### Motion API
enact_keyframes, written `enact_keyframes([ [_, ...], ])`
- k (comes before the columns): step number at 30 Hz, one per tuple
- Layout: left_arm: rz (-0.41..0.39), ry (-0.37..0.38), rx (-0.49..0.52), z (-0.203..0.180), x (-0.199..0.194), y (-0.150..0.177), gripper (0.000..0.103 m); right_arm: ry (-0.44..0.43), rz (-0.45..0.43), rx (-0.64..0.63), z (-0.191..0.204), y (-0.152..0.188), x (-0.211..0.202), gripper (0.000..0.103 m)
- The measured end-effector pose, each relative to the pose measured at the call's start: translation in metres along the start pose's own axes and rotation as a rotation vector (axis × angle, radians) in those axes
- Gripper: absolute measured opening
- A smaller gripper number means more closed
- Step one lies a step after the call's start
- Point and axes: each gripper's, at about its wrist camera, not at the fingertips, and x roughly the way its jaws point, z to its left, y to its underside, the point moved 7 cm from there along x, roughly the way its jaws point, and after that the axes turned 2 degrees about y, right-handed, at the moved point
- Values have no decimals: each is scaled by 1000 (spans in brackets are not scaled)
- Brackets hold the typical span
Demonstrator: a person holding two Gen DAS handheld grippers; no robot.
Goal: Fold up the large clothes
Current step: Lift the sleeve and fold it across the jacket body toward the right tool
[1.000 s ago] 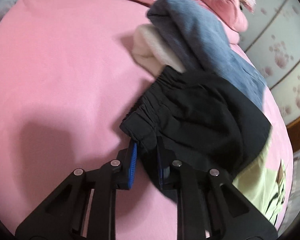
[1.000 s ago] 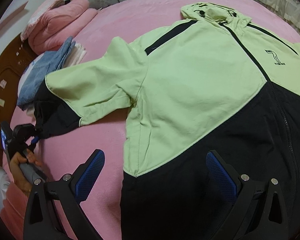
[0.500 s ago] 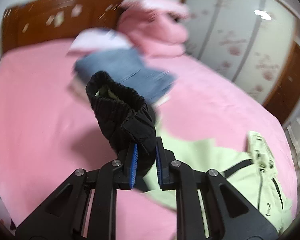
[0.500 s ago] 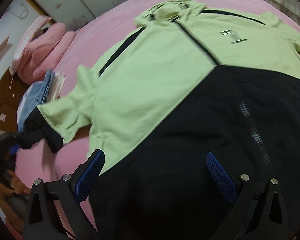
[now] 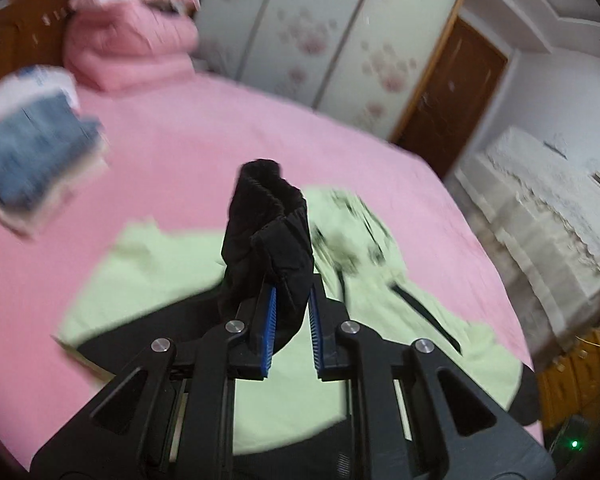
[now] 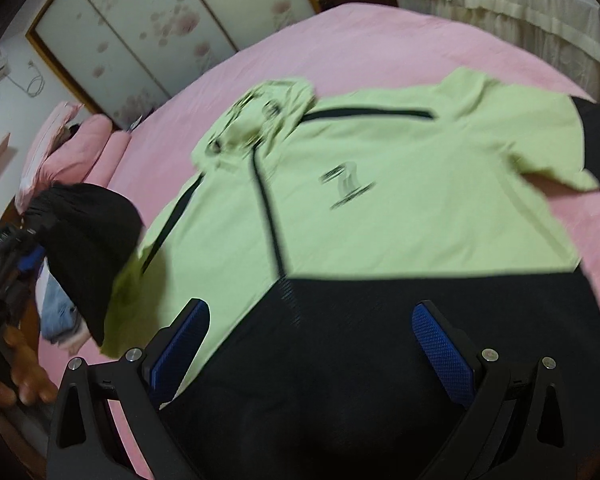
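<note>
A light green and black hooded jacket (image 6: 380, 208) lies spread front-up on the pink bed (image 6: 380, 40). My left gripper (image 5: 292, 312) is shut on the jacket's black sleeve cuff (image 5: 268, 224) and holds it lifted above the jacket body (image 5: 164, 264). In the right wrist view the lifted cuff (image 6: 88, 248) hangs at the left, over the jacket's left side. My right gripper (image 6: 312, 344) is open and empty, hovering over the black lower part of the jacket (image 6: 380, 360). The other sleeve (image 6: 560, 140) lies out to the right.
A stack of folded clothes with blue jeans on top (image 5: 28, 160) sits on the bed at the left. Folded pink bedding (image 5: 128, 48) lies by the wooden headboard. A flowered wardrobe (image 5: 320, 40), a brown door (image 5: 452, 92) and white lace-covered furniture (image 5: 540, 216) stand beyond the bed.
My left gripper has lifted the black cuff off the bed and carried it up and over toward the jacket body. The right gripper has shifted over the jacket's black lower part, still open.
</note>
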Motion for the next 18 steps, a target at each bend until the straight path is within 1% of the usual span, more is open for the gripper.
enact_keyframes([
  [3,122,28,7,-27,40,39,12,36,-24,33,-38,-21,0,103],
  [5,237,44,13,-39,73,70,12,38,-24,69,-58,-27,3,103],
  [6,308,56,8,-44,90,86,12,42,-24,84,-70,-29,5,103],
  [8,424,82,2,-44,115,115,13,62,-21,104,-87,-27,11,103],
  [10,541,76,11,-42,132,142,22,70,1,155,-102,-20,18,103],
  [11,607,70,7,-44,141,156,34,55,23,193,-109,-15,22,103],
  [12,644,82,-4,-43,145,164,46,36,44,227,-114,-9,25,103],
  [13,658,111,-22,-42,147,170,51,22,63,261,-120,-5,27,103],
  [14,654,127,-32,-43,148,169,58,21,71,276,-120,1,29,103],
  [15,651,132,-35,-43,150,168,61,19,79,292,-122,5,30,103],
  [16,647,132,-34,-45,136,173,67,17,85,301,-125,7,31,103],
  [17,643,126,-31,-45,134,169,71,14,89,304,-125,10,30,103],
  [18,634,121,-27,-46,133,158,72,9,97,307,-125,12,30,103],
])
